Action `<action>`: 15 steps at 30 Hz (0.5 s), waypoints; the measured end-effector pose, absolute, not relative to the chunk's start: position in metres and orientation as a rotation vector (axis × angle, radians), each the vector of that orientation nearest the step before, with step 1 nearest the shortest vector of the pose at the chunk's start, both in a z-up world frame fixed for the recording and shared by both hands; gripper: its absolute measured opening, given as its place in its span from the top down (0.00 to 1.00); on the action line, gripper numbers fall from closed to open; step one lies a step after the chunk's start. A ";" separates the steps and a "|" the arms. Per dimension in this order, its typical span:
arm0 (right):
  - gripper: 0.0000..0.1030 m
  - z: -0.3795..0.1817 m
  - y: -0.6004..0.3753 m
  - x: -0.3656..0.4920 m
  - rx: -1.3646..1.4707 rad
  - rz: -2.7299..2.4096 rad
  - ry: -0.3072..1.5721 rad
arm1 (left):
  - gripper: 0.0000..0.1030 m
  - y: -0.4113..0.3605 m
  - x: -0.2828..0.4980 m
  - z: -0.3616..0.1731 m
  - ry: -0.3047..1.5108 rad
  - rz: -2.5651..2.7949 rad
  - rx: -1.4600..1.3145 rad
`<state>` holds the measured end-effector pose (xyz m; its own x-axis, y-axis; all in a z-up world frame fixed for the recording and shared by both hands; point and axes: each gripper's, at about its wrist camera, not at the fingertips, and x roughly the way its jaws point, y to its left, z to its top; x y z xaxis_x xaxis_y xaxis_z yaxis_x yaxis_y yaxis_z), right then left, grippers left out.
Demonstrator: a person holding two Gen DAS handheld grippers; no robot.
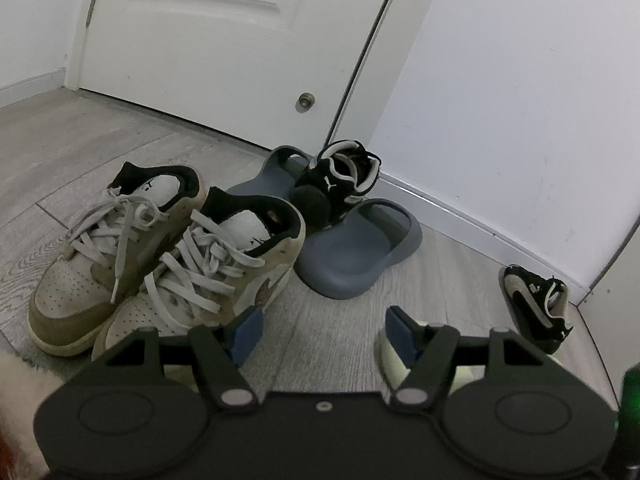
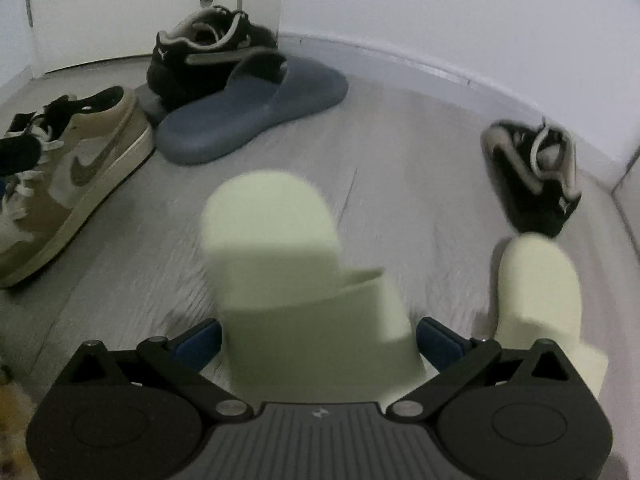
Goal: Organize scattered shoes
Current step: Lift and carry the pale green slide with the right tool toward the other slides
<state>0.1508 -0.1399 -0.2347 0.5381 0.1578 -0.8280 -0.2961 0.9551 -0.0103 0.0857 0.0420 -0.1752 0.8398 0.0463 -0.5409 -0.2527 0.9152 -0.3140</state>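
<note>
1. Pale-green foam is what the right gripper (image 2: 318, 340) has between its jaws: a light slide slipper (image 2: 276, 248) whose strap and heel sit in the gap, toe pointing away. The blue pads stand beside the slipper's flanks, but the view is blurred and I cannot tell whether they are pressing it or merely flanking it. If the grip is only on soft foam, the slipper may squeeze out or swing down at the toe when carried.

2. Its partner, a second pale slipper (image 2: 540, 292), lies just to the right on the floor (image 2: 400, 152), touching or nearly touching the lone black sneaker (image 2: 532, 176) near the corner. Setting the held one down carelessly could knock either of them askew.

3. The left gripper (image 1: 322, 328) hangs with its jaws apart and nothing between them, low over the floor. The near tan sneaker (image 1: 208, 264) sits just beside its left pad; a small drift that way would shove the tidy tan pair out of line.

4. The other black sneaker (image 1: 340, 180) is perched on the two blue-grey slides (image 1: 352, 256) by the door (image 1: 240, 40). Pulling at one slide would likely tip it off.

5. Loose laces (image 1: 120, 240) on the tan pair could snag a pad passing close.

6. Both grippers are working the same patch of floor, so they may collide if they converge on the pale pair.
</note>
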 end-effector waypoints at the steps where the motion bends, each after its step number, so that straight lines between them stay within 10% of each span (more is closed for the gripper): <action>1: 0.00 -0.232 -0.144 0.147 -0.143 0.312 0.951 | 0.33 0.042 0.085 -0.175 0.553 0.162 -0.389; 15: 0.10 -0.230 -0.157 0.142 0.157 0.132 1.090 | 0.33 0.042 0.083 -0.173 0.536 0.155 -0.390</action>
